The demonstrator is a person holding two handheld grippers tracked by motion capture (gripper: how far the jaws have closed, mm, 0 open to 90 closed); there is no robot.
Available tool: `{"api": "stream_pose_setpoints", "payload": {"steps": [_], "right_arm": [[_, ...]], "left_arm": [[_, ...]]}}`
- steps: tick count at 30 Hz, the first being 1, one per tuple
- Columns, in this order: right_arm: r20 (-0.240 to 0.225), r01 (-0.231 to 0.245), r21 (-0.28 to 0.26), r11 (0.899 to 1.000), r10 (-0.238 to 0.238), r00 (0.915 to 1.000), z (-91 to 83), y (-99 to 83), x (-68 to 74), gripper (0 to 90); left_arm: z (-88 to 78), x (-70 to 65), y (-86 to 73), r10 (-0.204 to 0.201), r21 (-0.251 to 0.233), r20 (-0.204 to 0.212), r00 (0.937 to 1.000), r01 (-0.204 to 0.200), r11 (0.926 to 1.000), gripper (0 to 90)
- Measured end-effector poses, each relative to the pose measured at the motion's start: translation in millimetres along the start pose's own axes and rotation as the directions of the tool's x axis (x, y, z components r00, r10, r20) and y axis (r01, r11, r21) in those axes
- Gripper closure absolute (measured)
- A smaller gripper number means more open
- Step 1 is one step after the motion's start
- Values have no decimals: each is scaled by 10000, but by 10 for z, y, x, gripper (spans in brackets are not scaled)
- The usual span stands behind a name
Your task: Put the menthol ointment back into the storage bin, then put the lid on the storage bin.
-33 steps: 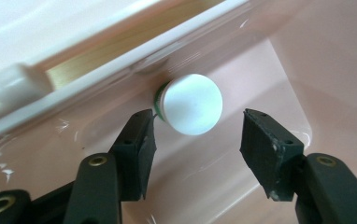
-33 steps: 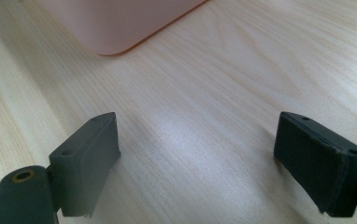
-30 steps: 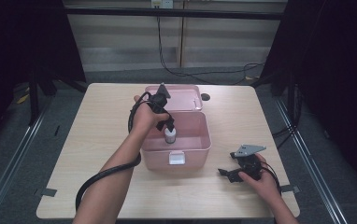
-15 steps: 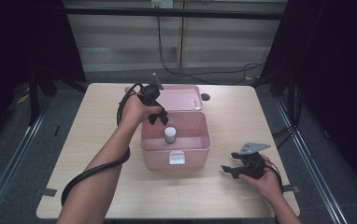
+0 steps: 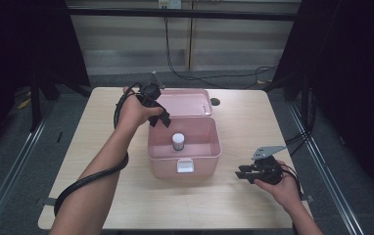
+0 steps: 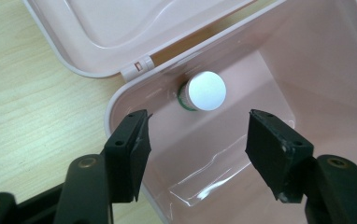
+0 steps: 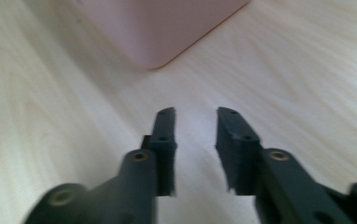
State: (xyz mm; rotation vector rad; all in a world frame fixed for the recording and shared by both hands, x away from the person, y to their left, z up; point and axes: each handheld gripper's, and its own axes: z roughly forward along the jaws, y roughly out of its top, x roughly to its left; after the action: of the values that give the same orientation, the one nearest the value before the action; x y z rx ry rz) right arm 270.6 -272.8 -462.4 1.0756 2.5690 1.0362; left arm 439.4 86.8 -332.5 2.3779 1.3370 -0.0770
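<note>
Left gripper view: white-capped bottle [image 6: 206,90] stands upright in the pink box [image 6: 270,42], below the spread, empty left gripper [image 6: 197,135]. Probably light, rigid, slippery; pinch its cap. Right gripper [image 7: 195,116]: 2 jaws narrowed, empty.

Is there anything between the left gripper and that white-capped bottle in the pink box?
Nothing visible: the left gripper, jaws apart and empty, hangs above the open pink box, with a clear line down to the bottle.

The right claw [image 7: 194,119], its jaws just closing on nothing, hangs over the table [image 7: 307,70] near the pink box [image 7: 162,28].
</note>
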Motion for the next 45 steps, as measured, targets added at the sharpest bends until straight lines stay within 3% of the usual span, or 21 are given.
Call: {"api": "stream_pose_setpoints", "payload": {"steps": [1, 7, 19, 29, 33, 45], "right_arm": [[100, 112, 121, 9999, -114, 9999, -11, 14, 17, 740], [-504, 107, 387, 9992, -88, 9987, -90, 99, 107, 900], [-1416, 603, 734, 9955, -495, 9887, -76, 343, 358, 900], [-1887, 813, 688, 9943, -671, 9797, -31, 538, 510, 900], [-1997, 1179, 695, 9906, -1020, 9745, -8, 624, 603, 900], [-2307, 1570, 651, 9854, -1382, 9631, 97, 846, 752, 900]], "left_arm": [[-6, 7, -3, 20, 34, 7, 10000, -20, 10000, 393], [-67, 39, -11, -47, -9, -116, 9999, 47, 10000, 377], [-198, 120, -53, -153, -196, -179, 9997, 149, 9997, 300], [-210, 196, -96, -265, -363, -161, 9995, 259, 9990, 256], [-193, 225, -113, -356, -391, -152, 9993, 350, 9986, 255], [-200, 326, -176, -573, -410, -156, 9982, 566, 9976, 250]]}}
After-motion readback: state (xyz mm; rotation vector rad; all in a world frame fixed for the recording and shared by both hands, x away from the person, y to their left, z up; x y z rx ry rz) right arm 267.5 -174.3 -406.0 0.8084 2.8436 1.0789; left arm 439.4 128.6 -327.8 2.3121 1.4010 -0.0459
